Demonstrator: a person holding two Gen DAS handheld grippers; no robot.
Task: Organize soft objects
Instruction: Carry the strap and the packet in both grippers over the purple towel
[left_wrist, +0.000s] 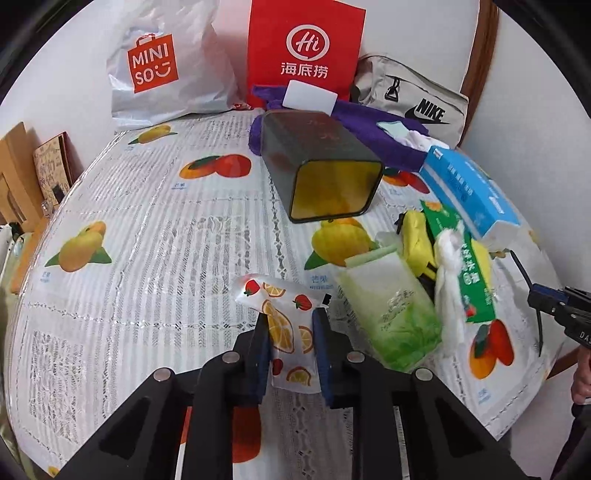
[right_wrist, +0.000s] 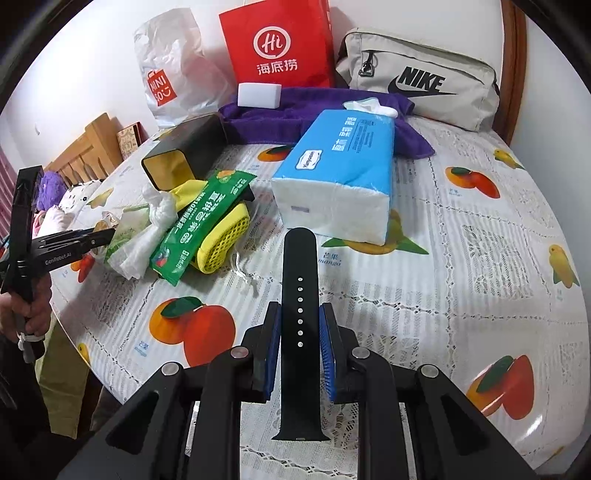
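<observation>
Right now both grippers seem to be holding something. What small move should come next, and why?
Probably lift the left gripper a little: it is shut on the fruit-print pouch, whose far end still lies on the table. The right gripper already holds the black watch strap.

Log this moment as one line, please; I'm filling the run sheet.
left gripper: shut on fruit-print packet | right gripper: shut on black watch strap | dark tin: on its side, empty
</observation>
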